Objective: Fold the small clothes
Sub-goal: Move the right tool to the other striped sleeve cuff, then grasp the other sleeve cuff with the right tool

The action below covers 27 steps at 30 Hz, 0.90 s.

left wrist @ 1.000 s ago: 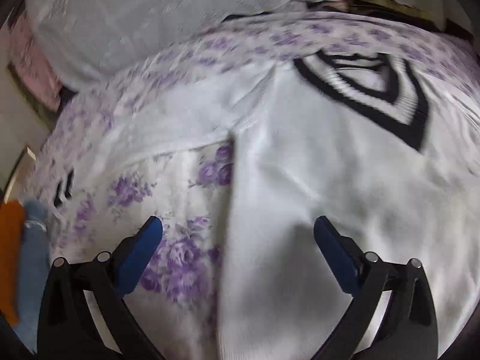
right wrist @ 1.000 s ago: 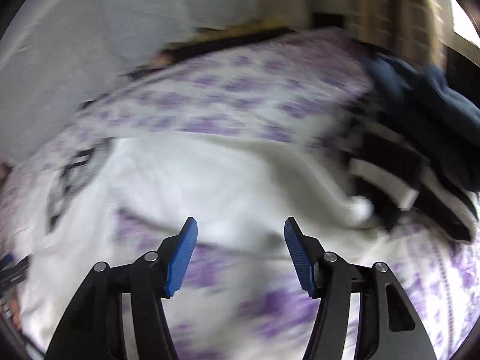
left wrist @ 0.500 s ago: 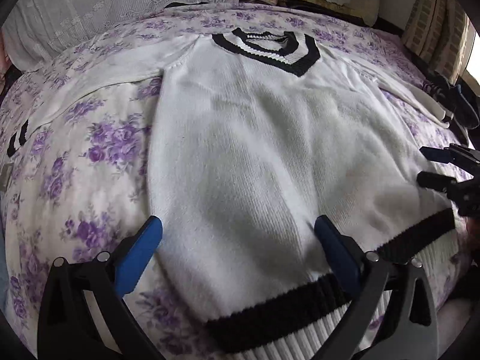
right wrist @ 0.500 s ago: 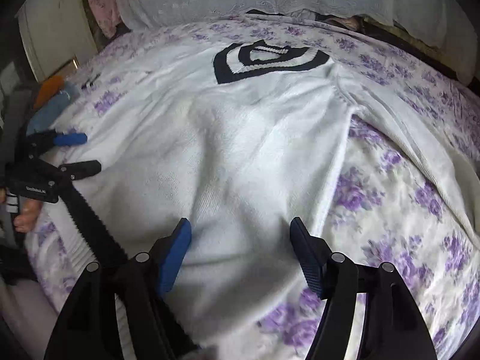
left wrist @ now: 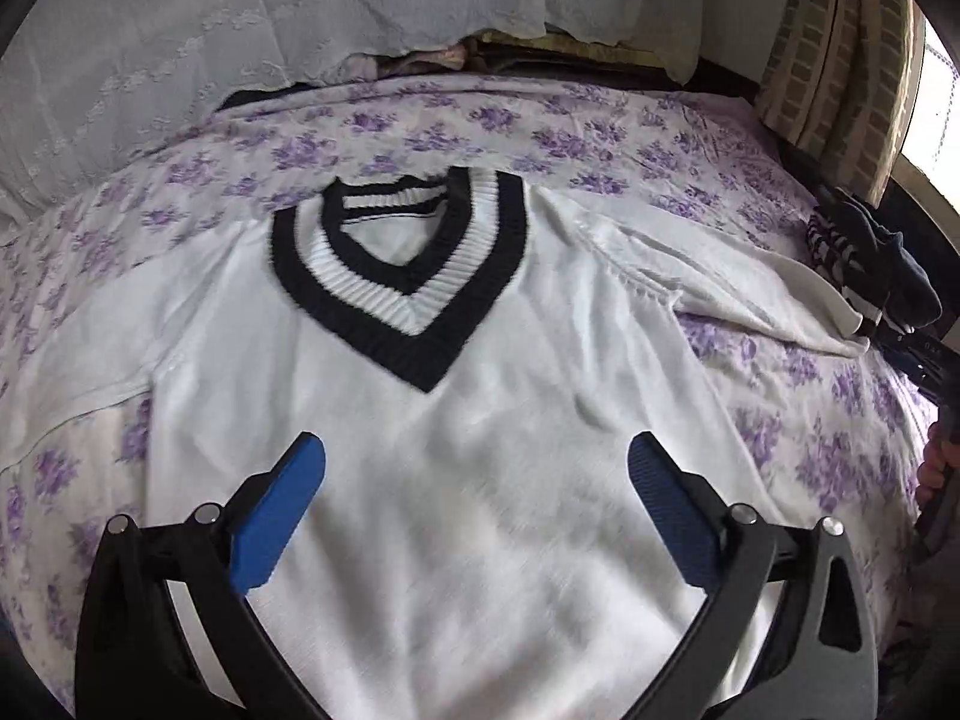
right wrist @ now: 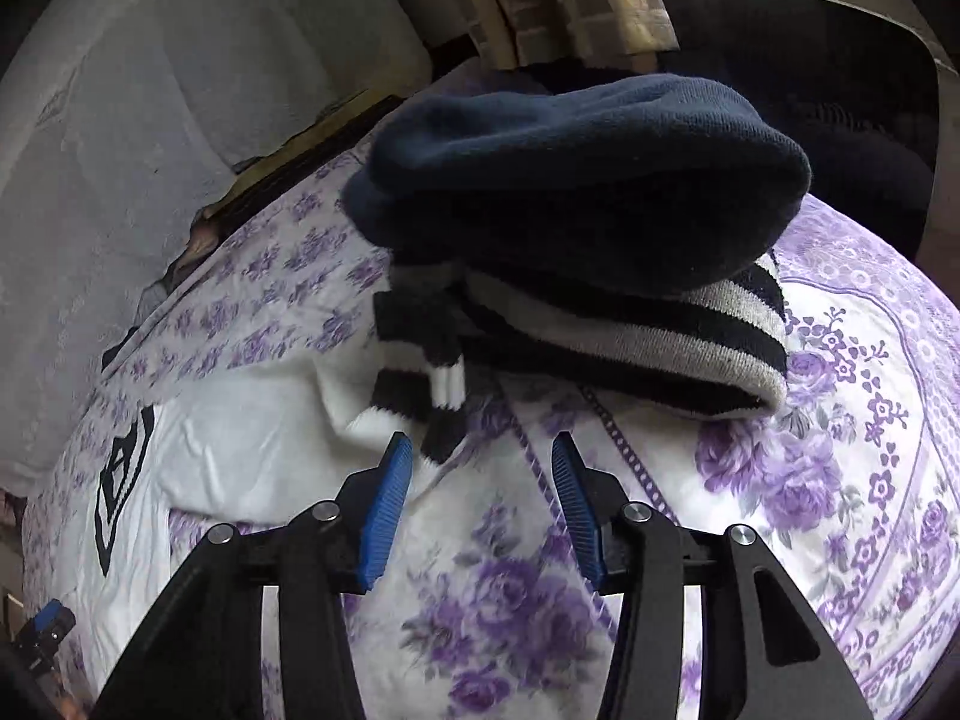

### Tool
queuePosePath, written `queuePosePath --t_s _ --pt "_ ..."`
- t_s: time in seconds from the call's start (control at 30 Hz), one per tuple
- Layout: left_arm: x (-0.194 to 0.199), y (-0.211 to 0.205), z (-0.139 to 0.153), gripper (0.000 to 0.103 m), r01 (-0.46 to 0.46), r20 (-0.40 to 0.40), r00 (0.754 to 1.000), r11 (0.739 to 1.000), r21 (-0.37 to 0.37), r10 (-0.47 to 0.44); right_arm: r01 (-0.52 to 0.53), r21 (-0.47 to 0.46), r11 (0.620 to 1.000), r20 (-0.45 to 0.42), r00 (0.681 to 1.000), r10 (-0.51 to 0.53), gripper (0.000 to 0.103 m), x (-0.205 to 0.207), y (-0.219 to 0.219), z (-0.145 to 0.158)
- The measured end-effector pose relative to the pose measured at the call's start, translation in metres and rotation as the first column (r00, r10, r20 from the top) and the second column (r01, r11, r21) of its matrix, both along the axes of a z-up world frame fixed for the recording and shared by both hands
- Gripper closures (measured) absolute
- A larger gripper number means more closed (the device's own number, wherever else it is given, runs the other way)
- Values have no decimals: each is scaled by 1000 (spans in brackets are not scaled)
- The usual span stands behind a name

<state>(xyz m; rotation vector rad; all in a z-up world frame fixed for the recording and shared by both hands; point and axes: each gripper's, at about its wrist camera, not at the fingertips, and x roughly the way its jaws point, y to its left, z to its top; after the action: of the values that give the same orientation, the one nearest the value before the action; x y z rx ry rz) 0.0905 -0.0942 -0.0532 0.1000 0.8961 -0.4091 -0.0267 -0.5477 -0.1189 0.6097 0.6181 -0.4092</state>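
Observation:
A white knit sweater (left wrist: pixel 480 480) with a black-and-white V collar (left wrist: pixel 408 288) lies flat, front up, on the purple-flowered bedspread (left wrist: pixel 810 420). Its right sleeve (left wrist: pixel 750 282) runs out to the right. My left gripper (left wrist: pixel 474 480) is open and empty, low over the sweater's chest. My right gripper (right wrist: pixel 480 474) is open and empty, with the sleeve's striped black-and-white cuff (right wrist: pixel 438 414) just ahead of its fingertips. The sweater's body (right wrist: pixel 198 456) and collar show at the left of the right wrist view.
A folded pile, a navy knit (right wrist: pixel 588 180) on a black-and-white striped garment (right wrist: pixel 660 330), lies right behind the cuff. It also shows at the right bed edge in the left wrist view (left wrist: pixel 864 264). White lace pillows (left wrist: pixel 240 48) line the head of the bed.
My left gripper moved up from the hem to over the chest, nearer the collar. My right gripper swung right, from the sweater's side to the sleeve cuff by the folded pile.

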Motion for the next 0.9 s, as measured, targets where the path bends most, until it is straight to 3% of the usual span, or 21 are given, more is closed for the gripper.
queuePosePath --t_s 0.17,0.27,0.33,0.37,0.47,0.53,0.67,0.9 --pt "46 -58 -5 4 30 -40 999 999 -19 -31 -12 -8 1000 54 998 12 55 28 -4 3" --pt "66 -90 -15 4 21 -57 998 999 -24 -22 -18 11 1000 83 996 17 89 39 -4 -3" --pt "74 -108 -32 4 17 -96 995 1000 17 -15 1 -11 1000 111 994 0 91 35 -2 -3" --pt "78 -114 -46 4 -8 -109 994 997 72 16 2 -24 1000 128 992 1 92 30 1 0" --pt "61 -125 -53 4 0 -16 1000 986 169 3 26 -46 999 188 982 -17 92 16 5 13" --pt "52 -123 -45 4 20 -16 1000 984 175 -17 46 -58 997 228 973 -32 93 6 6 22" --pt "41 -98 -31 4 13 -16 1000 993 114 -11 61 -11 998 240 969 -57 92 1 8 20" --pt "59 -17 -13 4 -125 -2 992 986 113 126 -15 -24 1000 313 950 21 92 1 36 51"
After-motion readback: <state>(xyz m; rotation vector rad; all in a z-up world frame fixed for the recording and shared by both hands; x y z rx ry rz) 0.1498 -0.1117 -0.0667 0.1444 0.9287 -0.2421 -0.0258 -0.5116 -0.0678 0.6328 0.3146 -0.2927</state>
